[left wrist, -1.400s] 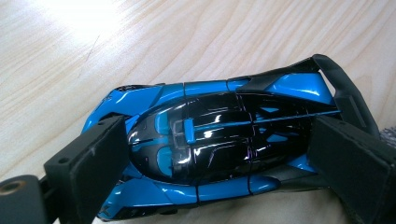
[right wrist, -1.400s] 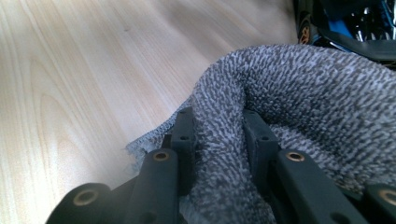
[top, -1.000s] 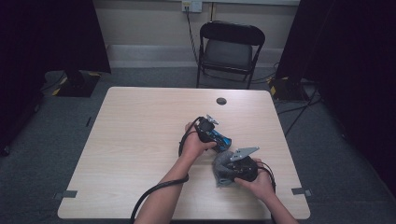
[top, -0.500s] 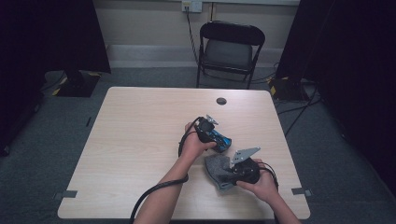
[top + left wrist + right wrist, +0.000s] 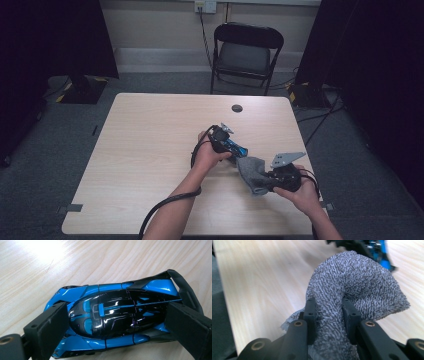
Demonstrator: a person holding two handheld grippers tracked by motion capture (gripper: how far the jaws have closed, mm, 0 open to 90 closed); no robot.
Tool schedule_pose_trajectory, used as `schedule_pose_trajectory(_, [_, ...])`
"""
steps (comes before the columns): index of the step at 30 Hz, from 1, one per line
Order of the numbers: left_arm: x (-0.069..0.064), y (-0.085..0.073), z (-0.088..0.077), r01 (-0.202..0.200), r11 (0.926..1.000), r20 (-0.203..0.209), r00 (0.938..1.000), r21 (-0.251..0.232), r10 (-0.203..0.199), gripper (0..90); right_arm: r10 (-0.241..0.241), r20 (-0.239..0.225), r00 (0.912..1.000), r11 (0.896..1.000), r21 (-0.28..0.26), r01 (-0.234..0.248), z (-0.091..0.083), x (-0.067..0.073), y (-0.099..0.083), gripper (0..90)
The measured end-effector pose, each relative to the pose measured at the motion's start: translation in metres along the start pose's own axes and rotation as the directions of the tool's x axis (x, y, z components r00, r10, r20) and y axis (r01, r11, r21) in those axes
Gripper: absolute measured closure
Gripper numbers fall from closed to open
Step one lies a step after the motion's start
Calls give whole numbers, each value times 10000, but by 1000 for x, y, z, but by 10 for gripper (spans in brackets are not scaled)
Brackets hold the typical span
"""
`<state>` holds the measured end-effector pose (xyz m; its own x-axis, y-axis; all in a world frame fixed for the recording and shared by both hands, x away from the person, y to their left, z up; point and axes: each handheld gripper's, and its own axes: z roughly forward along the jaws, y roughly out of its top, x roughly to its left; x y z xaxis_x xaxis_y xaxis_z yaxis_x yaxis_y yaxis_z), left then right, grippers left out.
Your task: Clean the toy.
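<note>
Toy car (image 5: pixel 117 320), a glossy blue-and-black sports model with a low, pointed nose and a dark arched rear wing, sits on the tabletop (image 5: pixel 150 150) toward its right half, nearer the person's edge than the far one. The left gripper (image 5: pixel 225 142) has it clamped: in the left gripper view the two black jaws press against the car's ends, one at the nose and one by the tail. The paint throws back sharp highlights and looks clean where it shows; I cannot tell whether any dust remains.

The right gripper (image 5: pixel 265 176) holds a grey knitted cloth (image 5: pixel 357 287), its jaws narrowed hard on a bunched fold so that the loose part billows out ahead of them. In the high view the cloth's free edge lies just beside the car's tail end, perhaps touching it; that cannot be made out for certain.

By my reading, the step in hand is wiping the car, with one hand steadying and the other bringing the cloth on. The next move calls for pressing the billowed part onto the bodywork and stroking along it, lightly enough not to twist the car out of the clamp or snag the thin wing.
</note>
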<state>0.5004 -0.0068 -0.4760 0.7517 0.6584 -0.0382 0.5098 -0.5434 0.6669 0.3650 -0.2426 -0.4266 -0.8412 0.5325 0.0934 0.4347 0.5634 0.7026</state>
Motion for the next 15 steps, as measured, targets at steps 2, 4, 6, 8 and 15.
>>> schedule_pose_trajectory(2, [0,0,0,19,10000,0,10000,-24,-19,51,95,98,9999,9999,-57,-95,-7,-7,0,704])
schedule_pose_trajectory(4, [0,1,0,27,10000,-21,10000,0,-27,51,277,142,9995,9993,-242,-274,-14,-15,3,704])
schedule_pose_trajectory(6, [0,0,0,50,10000,-16,10000,-12,-50,51,320,467,9984,9990,-335,-305,-19,-22,7,704])
schedule_pose_trajectory(8, [0,0,0,2,10000,-10,10000,-30,-2,51,371,673,9970,9986,-388,-346,-20,-31,13,704])
schedule_pose_trajectory(15, [0,0,0,-30,10000,-16,10000,-7,30,51,284,1573,9872,9994,133,-309,-1,-65,37,704])
